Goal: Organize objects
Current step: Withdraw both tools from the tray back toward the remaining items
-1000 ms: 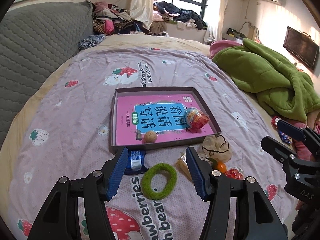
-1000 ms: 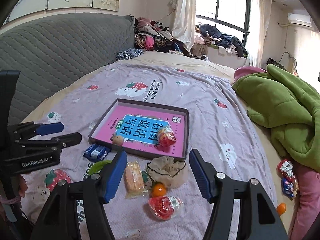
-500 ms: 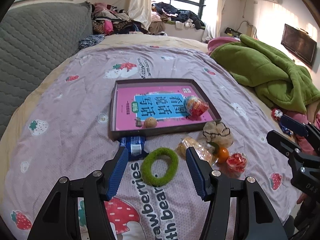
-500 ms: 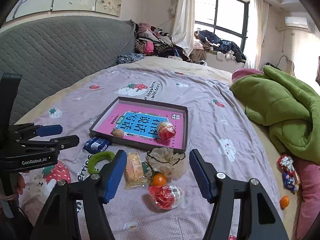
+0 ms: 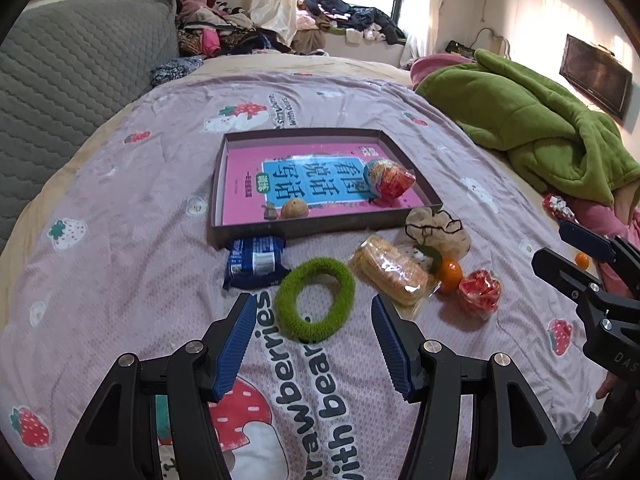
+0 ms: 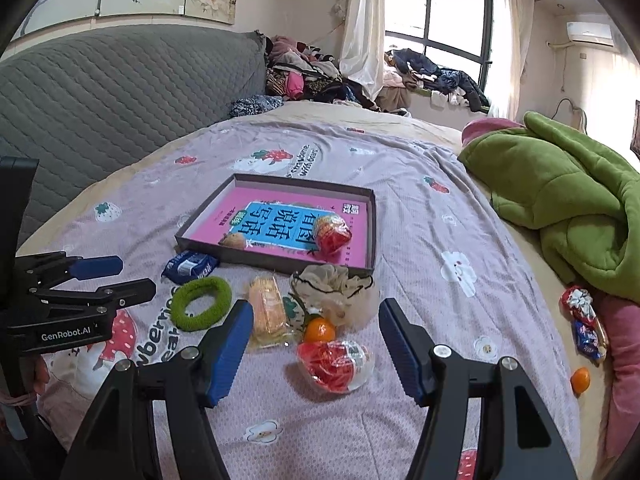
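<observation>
Both tongs are spread wide and hold nothing. The left tongs [image 5: 312, 344] hover over the fuzzy green ring [image 5: 316, 298], which lies flat on the bedspread [image 5: 120, 240] just past the blue pads; the right tongs [image 6: 316, 346] hover over the clear packet of red sweets [image 6: 334, 364], with the small orange [image 6: 319, 329] at its 11 o'clock.

The step in hand looks like a double pick-up for the shallow tray [image 5: 218, 192], which sits at 12 o'clock from the loose pile and already carries a round red-wrapped sweet [image 5: 388, 178] and a small brown nut-like thing [image 5: 295, 210].

For the ring, I would bring the pads down across one side of the band — it is soft, plush and should squash easily, so a pinch on the rim will serve better than straddling the whole hoop. The sweet packet is crinkly, glossy film, likely to slip; close on its bulging middle, not a loose edge. The bedspread is soft and gives, so press lightly.

Between the two targets lie a cellophane-wrapped biscuit pack [image 5: 390, 276], a blue foil wrapper [image 5: 256, 262] touching the tray's near wall, and a beige frilled scrunchie [image 6: 336, 288].
</observation>
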Demonstrator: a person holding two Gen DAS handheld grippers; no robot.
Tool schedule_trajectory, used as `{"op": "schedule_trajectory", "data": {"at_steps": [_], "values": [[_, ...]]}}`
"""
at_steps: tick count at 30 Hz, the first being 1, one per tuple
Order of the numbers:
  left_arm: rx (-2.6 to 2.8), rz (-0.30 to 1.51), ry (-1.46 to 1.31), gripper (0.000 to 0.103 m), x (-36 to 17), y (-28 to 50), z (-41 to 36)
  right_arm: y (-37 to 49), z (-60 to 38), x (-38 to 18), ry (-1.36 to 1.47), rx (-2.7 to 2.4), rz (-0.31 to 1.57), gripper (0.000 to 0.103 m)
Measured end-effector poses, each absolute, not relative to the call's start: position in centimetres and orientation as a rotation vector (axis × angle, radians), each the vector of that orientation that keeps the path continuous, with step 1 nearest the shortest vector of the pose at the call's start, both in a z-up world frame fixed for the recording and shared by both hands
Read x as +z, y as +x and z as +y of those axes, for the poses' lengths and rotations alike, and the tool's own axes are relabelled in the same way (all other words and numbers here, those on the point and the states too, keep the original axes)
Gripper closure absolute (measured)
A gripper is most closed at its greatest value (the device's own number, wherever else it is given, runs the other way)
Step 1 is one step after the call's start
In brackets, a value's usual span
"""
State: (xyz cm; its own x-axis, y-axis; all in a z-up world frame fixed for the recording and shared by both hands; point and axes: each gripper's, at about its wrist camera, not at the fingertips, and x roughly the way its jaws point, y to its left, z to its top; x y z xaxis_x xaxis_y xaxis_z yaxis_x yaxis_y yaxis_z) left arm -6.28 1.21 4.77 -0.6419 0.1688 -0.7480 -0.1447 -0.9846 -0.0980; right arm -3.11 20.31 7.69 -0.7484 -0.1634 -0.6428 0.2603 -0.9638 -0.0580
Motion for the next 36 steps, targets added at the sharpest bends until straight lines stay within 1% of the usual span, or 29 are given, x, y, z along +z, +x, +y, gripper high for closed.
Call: {"op": "schedule_trajectory", "data": {"at_steps": [14, 36], "values": [[2.675, -0.06, -1.33, 0.041, 1.8, -6.8, 0.9, -3.3, 21.5, 5.4, 1.055, -2.733, 0.187, 0.038], [2.652, -0.097, -1.421, 0.041, -0.9, -8.1, 0.4, -4.0, 21.4, 1.8, 1.156, -2.694, 0.197, 0.038]]}}
